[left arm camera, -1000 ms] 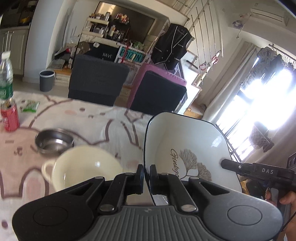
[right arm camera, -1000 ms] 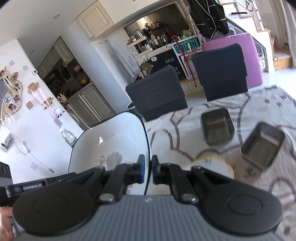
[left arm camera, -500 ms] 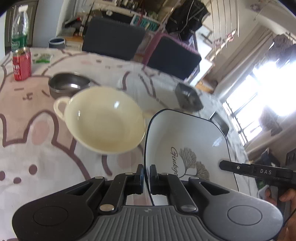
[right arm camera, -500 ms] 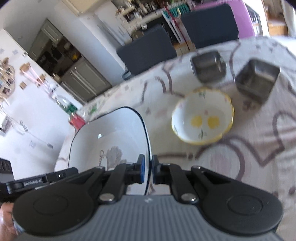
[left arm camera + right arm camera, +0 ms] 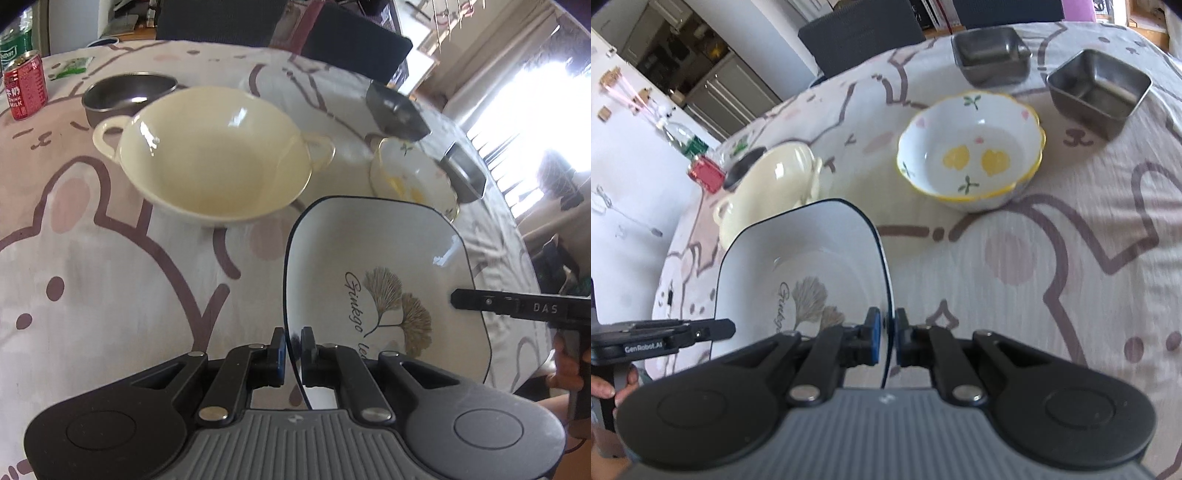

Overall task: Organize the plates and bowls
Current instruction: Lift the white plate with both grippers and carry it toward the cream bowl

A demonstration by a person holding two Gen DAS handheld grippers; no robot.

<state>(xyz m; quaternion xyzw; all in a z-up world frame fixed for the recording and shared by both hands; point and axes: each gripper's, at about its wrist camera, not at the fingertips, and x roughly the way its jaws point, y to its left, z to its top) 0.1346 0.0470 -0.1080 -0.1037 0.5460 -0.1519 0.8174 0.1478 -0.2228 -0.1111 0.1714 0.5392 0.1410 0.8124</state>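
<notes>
Left wrist view: your left hand-held gripper [image 5: 292, 356] is pinched narrow on the near rim of the square white plate [image 5: 388, 280], the one with the ginkgo print. Right wrist view: your right hand-held gripper [image 5: 885, 341] clamps the opposite rim of that same plate [image 5: 798, 273], so both are carrying it between them, tilted, above the tabletop [image 5: 1052, 280]. Whether the plate touches the cloth yet, can't tell.

Progress reads as early. Nothing looks stacked or grouped:
- cream two-handled bowl [image 5: 214, 162] sits alone, just beyond the plate
- floral bowl with yellow rim [image 5: 971, 155] sits apart on the right side
- round metal bowl [image 5: 129, 94] behind the cream one, separate
- two square metal tins [image 5: 991, 55] [image 5: 1099, 88] at the far edge, side by side, not nested

Red can [image 5: 25, 90] and a bottle at the far left are not task items.

Left to do, as I judge it: set the plate down at its spot, then gather the bowls, and likely nest the tins.
</notes>
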